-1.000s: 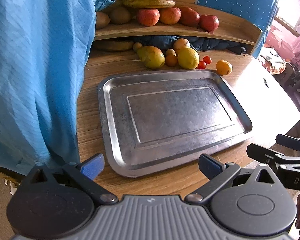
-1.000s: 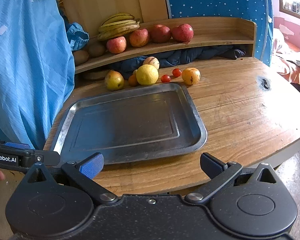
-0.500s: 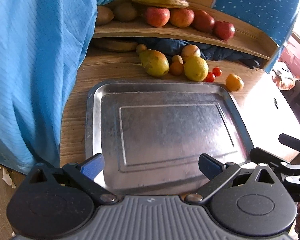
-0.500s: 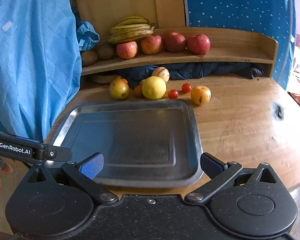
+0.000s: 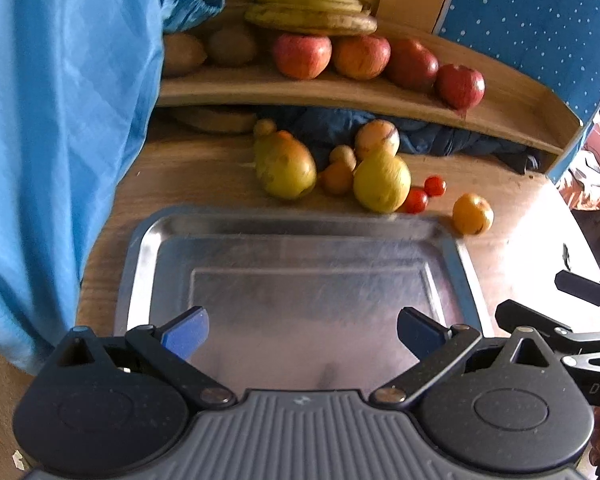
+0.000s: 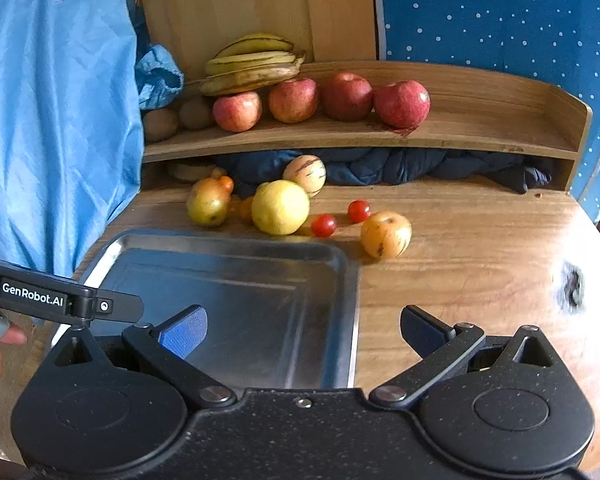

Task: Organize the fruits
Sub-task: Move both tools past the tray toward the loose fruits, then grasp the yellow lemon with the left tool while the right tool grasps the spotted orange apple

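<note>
An empty metal tray (image 5: 148,248) (image 6: 348,300) lies on the wooden table. Behind it sit loose fruits: a mango (image 5: 285,165) (image 6: 208,203), a yellow lemon (image 5: 382,181) (image 6: 280,207), two cherry tomatoes (image 5: 416,200) (image 6: 324,225), an orange fruit (image 5: 472,213) (image 6: 385,234) and a striped pale fruit (image 5: 377,134) (image 6: 305,169). My left gripper (image 5: 302,330) is open and empty over the tray's near part. My right gripper (image 6: 304,330) is open and empty over the tray's right rim.
A wooden shelf (image 6: 480,136) at the back holds several apples (image 6: 402,103), bananas (image 6: 252,65) and kiwis (image 6: 160,123). Dark blue cloth (image 6: 420,164) lies under it. A blue curtain (image 5: 60,120) hangs at the left. A dark knot (image 6: 571,286) marks the table's right.
Both grippers have moved forward over the tray toward the fruits, which now look larger and closer. Both stay open and empty.
</note>
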Tool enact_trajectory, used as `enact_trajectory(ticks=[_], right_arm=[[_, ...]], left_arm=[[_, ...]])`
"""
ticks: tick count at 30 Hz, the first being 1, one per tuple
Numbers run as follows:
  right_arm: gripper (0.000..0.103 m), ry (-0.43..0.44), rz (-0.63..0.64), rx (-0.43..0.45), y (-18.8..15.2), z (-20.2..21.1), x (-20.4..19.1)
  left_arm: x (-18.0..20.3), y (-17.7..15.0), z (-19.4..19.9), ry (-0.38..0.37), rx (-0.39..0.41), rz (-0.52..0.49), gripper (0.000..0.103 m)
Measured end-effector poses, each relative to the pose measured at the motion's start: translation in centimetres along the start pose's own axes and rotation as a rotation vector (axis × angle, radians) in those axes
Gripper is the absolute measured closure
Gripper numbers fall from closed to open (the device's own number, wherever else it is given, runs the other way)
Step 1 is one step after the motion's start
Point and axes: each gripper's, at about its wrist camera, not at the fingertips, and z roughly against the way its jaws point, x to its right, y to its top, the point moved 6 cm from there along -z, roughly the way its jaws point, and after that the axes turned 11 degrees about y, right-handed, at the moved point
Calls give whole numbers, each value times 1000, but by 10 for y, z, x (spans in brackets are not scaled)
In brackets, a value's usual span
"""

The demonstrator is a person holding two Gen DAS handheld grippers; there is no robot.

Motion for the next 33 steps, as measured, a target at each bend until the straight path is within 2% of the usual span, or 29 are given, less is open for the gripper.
enact_trajectory(ticks=[7,16,21,25,29,33], right_arm=[[1,21,3,-9,12,-9,37],[1,22,-15,-41,19,-22,55],[1,25,-68,-38,22,-29,59],[1,5,-119,-24,24,-35,64],[2,-23,-169,-21,23,-42,71],[7,-54,-213,-25,21,-49,78]], left_arm=[[28,16,-2,18,25,-25,1],[52,54,-9,6,60,-120,1],[67,73,-22,-10,50,-217,1],[75,82,-37,6,15,-270,1],[77,88,-52,4,-14,-292,1],[81,94,-63,-32,-30,-285,4]])
